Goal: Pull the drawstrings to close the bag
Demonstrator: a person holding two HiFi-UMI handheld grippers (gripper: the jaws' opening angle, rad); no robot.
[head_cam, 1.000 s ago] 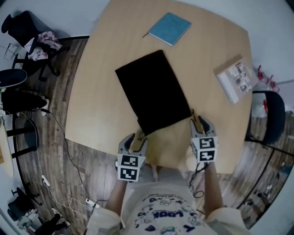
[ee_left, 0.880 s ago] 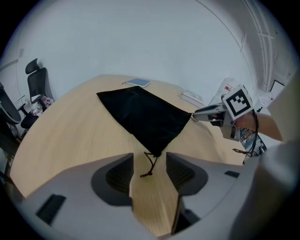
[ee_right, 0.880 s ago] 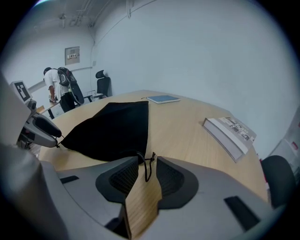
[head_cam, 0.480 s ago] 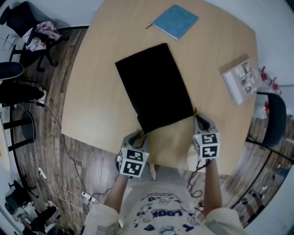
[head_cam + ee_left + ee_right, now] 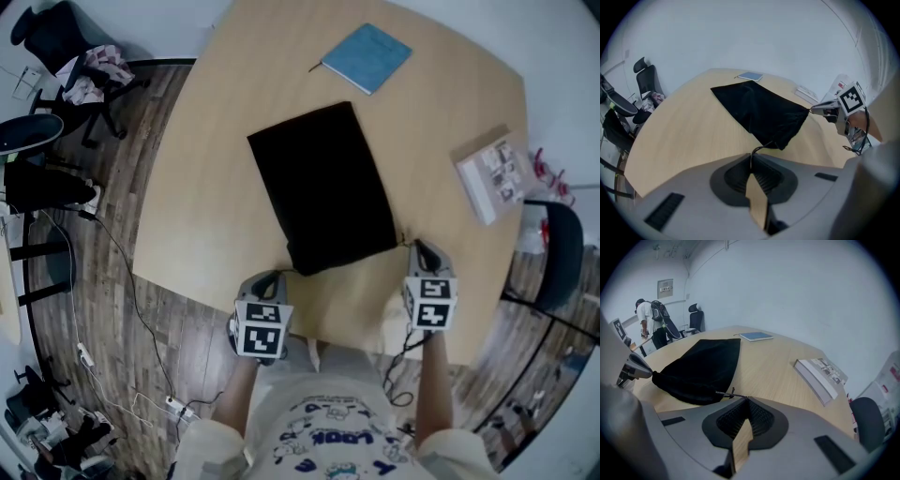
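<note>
Left claw (image 5: 751, 163) is closing on the left drawstring (image 5: 761, 148); right claw (image 5: 746, 401) clamps the right drawstring (image 5: 724, 393). Black bag (image 5: 323, 187) lies flat at frame centre on the worktop (image 5: 206, 187). Risk: thin cord slips out, or uneven pull drags the unanchored bag.

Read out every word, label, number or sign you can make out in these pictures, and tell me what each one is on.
"LOOK": blue print on the person's white shirt, seen upside down in the head view; the smaller print around it is unreadable.
White booklet with photos: print too small to read.
Grey wall plaque: too blurred to read.
Blue notebook: no text shows on its cover.
</note>
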